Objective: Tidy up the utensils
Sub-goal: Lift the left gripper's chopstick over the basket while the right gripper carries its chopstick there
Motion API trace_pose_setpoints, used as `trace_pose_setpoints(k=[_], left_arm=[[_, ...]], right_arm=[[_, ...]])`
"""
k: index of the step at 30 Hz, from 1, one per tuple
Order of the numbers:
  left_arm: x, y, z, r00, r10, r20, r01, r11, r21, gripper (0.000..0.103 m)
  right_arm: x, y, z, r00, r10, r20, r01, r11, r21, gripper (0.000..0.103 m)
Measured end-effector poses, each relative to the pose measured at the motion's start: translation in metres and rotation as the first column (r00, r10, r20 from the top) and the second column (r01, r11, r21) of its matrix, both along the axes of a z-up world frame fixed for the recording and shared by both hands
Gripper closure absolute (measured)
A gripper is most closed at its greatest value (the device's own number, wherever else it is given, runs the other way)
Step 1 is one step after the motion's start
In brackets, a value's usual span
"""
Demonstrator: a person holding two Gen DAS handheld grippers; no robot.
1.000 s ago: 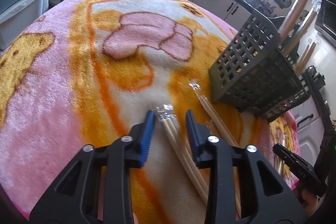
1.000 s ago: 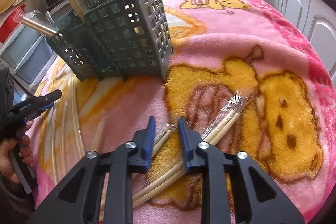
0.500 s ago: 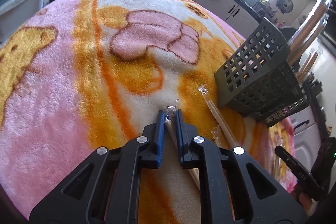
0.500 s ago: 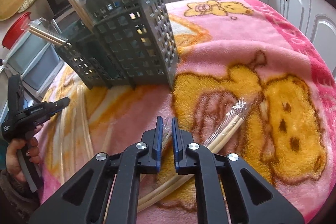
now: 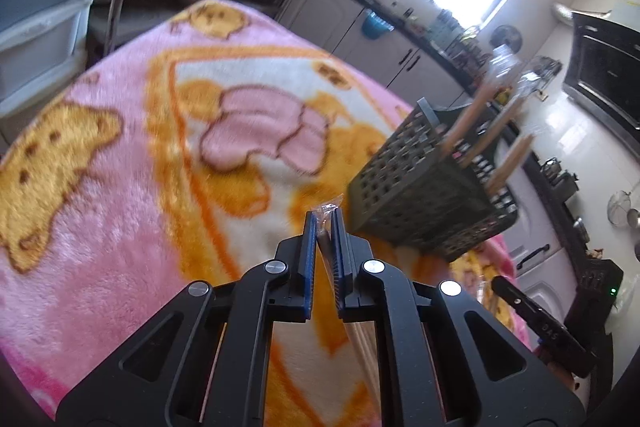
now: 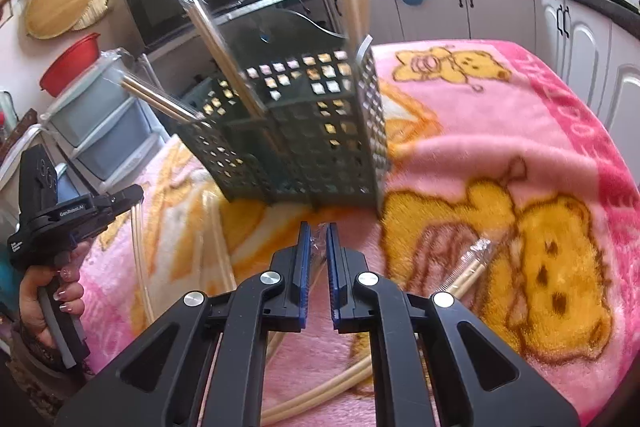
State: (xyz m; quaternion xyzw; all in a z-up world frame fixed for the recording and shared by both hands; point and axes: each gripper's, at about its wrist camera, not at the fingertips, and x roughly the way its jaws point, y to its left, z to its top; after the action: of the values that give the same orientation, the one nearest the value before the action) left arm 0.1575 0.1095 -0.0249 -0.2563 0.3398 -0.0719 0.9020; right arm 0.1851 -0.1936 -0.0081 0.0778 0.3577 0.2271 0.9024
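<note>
The left gripper [image 5: 323,227] has its jaws pressed on a wrapped pair of chopsticks [image 5: 326,223]. The pair is pale wood inside a clear plastic sleeve, and the crinkled end of the sleeve stands out just past the blue pads. The rest of the sticks runs back under the gripper body and is mostly hidden.

The right gripper [image 6: 316,239] also has its jaws closed narrowly on a second wrapped pair [image 6: 319,241]. Only the clear wrapper tip shows between the pads, with a pale length below.

Both pairs are above the pink blanket [image 6: 500,131], near the dark grid basket [image 6: 304,131]. Three more wrapped pairs stand tilted in the basket, but their lower ends are hidden behind its wall. Another wrapped pair [image 6: 468,267] lies on the blanket to the right, partly covered by the right gripper. The basket is blurred in both views.
</note>
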Motion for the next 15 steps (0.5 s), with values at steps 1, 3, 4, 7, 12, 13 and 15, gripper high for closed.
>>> trace_pose_setpoints(k=[1,3,4,7,12,13,15], left_arm=[[-0.003,-0.001,0.005,1.0,-0.004,0.015,0.004,1.0,-0.001,0.099],[-0.008,-0.005,0.017,0.999,-0.012,0.05,0.012,1.0,0.002,0.099],[-0.01,-0.006,0.02,0.998,-0.017,0.06,0.016,1.0,0.003,0.099],[-0.017,-0.011,0.035,0.994,-0.036,0.105,0.036,0.999,-0.003,0.1],[-0.026,-0.021,0.052,0.985,-0.07,0.157,0.07,0.998,0.002,0.1],[-0.027,-0.023,0.054,0.984,-0.074,0.162,0.075,0.997,0.003,0.1],[-0.029,-0.027,0.059,0.98,-0.091,0.175,0.092,0.996,0.005,0.1]], right_arm=[[-0.002,0.001,0.003,1.0,0.004,0.008,-0.004,1.0,0.004,0.095],[-0.005,0.002,0.009,1.0,0.009,0.024,-0.009,1.0,0.012,0.095],[-0.008,0.003,0.013,0.999,0.011,0.034,-0.012,1.0,0.019,0.096],[-0.013,0.003,0.024,0.998,0.021,0.059,-0.024,0.999,0.04,0.096],[-0.026,0.007,0.045,0.992,0.045,0.114,-0.052,0.997,0.059,0.096],[-0.027,0.007,0.047,0.992,0.047,0.121,-0.054,0.997,0.06,0.096],[-0.032,0.007,0.055,0.989,0.052,0.141,-0.062,0.996,0.066,0.096]])
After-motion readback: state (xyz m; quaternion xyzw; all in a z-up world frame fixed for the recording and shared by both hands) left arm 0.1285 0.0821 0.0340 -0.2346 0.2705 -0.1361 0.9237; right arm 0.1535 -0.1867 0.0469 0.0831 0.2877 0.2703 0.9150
